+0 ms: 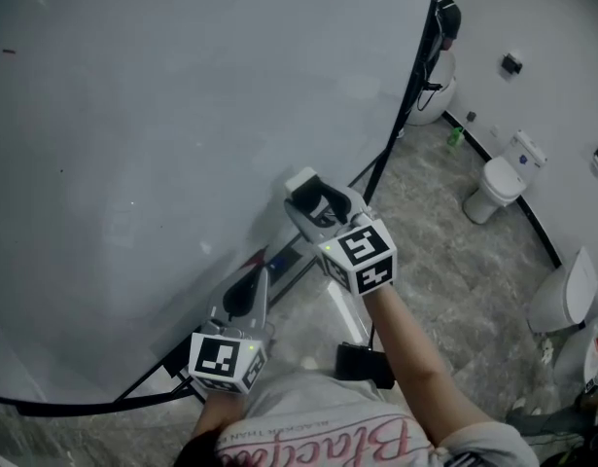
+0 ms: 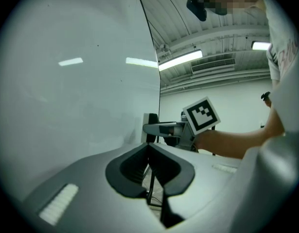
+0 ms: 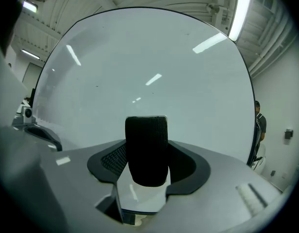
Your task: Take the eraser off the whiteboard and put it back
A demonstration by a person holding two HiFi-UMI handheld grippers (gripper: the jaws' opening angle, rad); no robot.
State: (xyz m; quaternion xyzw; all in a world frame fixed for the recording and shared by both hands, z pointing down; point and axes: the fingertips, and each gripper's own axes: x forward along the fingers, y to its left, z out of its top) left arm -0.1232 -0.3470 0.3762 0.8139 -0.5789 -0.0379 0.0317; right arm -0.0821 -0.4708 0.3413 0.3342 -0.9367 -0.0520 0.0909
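A large white whiteboard [image 1: 182,115] on a dark frame filled most of the scene, standing over a grey marbled floor [image 1: 444,222].

The right hand-held gripper [image 1: 313,197] sat near the whiteboard's lower edge, towards its right corner, clenched on a block eraser with black felt and a white back [image 3: 146,140]. The eraser was close to the board face; whether it touched could not be told. The left hand-held gripper [image 1: 248,295] waited lower along the same edge, its jaws closed together on nothing.

Putting the eraser back seemed the likely next step. The felt is soft, so the block could twist or slip in the grip if it were pressed against the board at an angle. If the jaws let go before the eraser was properly seated, it would probably fall to the floor.

Only the right gripper view showed the felt caught between the pads. In the head view the eraser [image 1: 302,179] was just a pale block at the gripper's tip. The left gripper view showed its own jaws meeting [image 2: 149,147] and the right hand-held gripper [image 2: 161,128] from the side, beside the board's edge.
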